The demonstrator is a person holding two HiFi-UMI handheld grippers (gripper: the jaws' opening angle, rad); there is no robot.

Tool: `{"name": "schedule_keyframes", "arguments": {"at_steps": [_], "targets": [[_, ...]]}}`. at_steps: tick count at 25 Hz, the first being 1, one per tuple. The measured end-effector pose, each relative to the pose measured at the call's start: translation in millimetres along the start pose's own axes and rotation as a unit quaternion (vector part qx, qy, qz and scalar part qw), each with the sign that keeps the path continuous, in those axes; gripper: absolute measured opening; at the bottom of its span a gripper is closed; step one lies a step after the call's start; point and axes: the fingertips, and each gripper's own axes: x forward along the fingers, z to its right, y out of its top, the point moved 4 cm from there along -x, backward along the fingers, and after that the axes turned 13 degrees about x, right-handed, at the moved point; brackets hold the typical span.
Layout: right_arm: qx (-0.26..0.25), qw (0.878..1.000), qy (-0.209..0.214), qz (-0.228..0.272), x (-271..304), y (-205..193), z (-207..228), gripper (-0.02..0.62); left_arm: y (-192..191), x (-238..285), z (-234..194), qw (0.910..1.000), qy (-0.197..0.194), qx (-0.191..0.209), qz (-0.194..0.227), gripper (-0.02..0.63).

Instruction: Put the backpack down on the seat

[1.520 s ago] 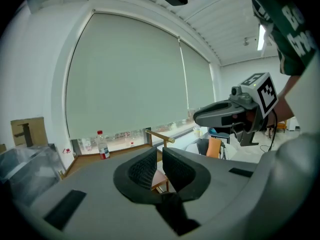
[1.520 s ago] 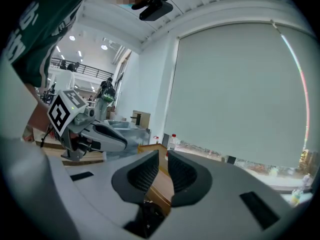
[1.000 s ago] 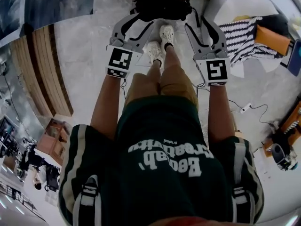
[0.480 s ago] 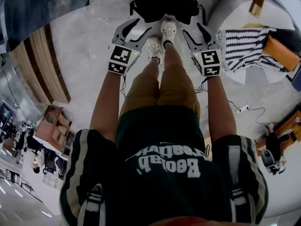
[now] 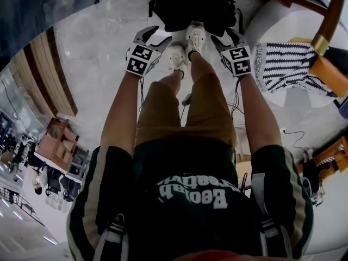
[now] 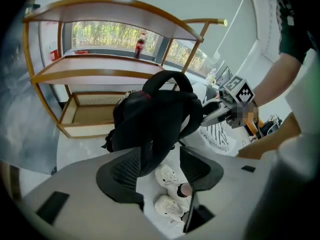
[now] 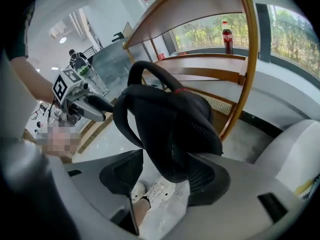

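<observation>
Right in front of the curved light-wood shelf unit (image 6: pixel 100 76), over the pale marble floor (image 5: pixel 92 42), stands the black fabric backpack (image 6: pixel 155 114), upright w/ its top loop up. Its base is hidden, so can't tell if it rests or hangs, and I see no seat under it. The tongs sit low on either flank, prob. so it goes down level w/o tipping. Both forearms (image 5: pixel 122 113) reach out and down toward the shelf unit, approx. parallel, marker cubes up.

Left tongs (image 6: pixel 161 159): jaws have just been opening and are wide apart. Pack fabric lies against one pad only, w/ the person's white trainers (image 5: pixel 185 45) showing thru the gap, so not clamped.

Right tongs (image 7: pixel 167 171): same, just opened further, fabric lying loose in the gap. Looks like a release.
</observation>
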Motion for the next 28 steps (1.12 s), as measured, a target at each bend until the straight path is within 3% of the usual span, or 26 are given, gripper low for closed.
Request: {"name": "schedule_keyframes", "arguments": {"at_steps": [5,9,12,13,14,15,16,22,28], "targets": [[-0.034,0.999,0.017,-0.009,35.2,-8.1,10.0,0.241,-18.7,46.4,-6.9,0.9997,-0.025,0.004,0.000,0.292],[-0.072,0.997,0.035,-0.019,53.3,-14.1,5.7,0.241,-12.5,73.7,-4.4,0.9985,-0.049,0.021,0.016,0.299],[-0.067,0.997,0.046,-0.007,69.2,-8.5,-2.7,0.241,-2.9,93.0,-2.7,0.9977,-0.052,0.033,0.028,0.299],[-0.055,0.998,0.044,0.002,73.6,-4.6,-2.6,0.241,0.8,99.0,-1.9,0.9974,-0.051,0.040,0.032,0.288],[-0.041,0.998,0.042,0.008,76.5,-2.3,-1.2,0.209,3.8,104.1,-0.6,0.9967,-0.051,0.052,0.035,0.202],[-0.031,0.999,0.042,0.012,78.1,-1.9,0.6,0.118,5.7,108.4,1.0,0.9958,-0.051,0.067,0.037,0.150],[-0.025,0.999,0.043,0.012,78.8,-2.7,2.5,0.086,6.6,111.5,2.2,0.9947,-0.051,0.081,0.037,0.109],[-0.045,0.998,0.041,0.011,63.1,3.9,0.0,0.067,18.0,96.5,1.5,0.9912,-0.055,0.114,0.039,0.081],[-0.033,0.998,0.048,0.014,36.8,20.5,-31.1,0.067,32.2,65.0,8.4,0.9906,-0.047,0.123,0.036,0.081]]}}
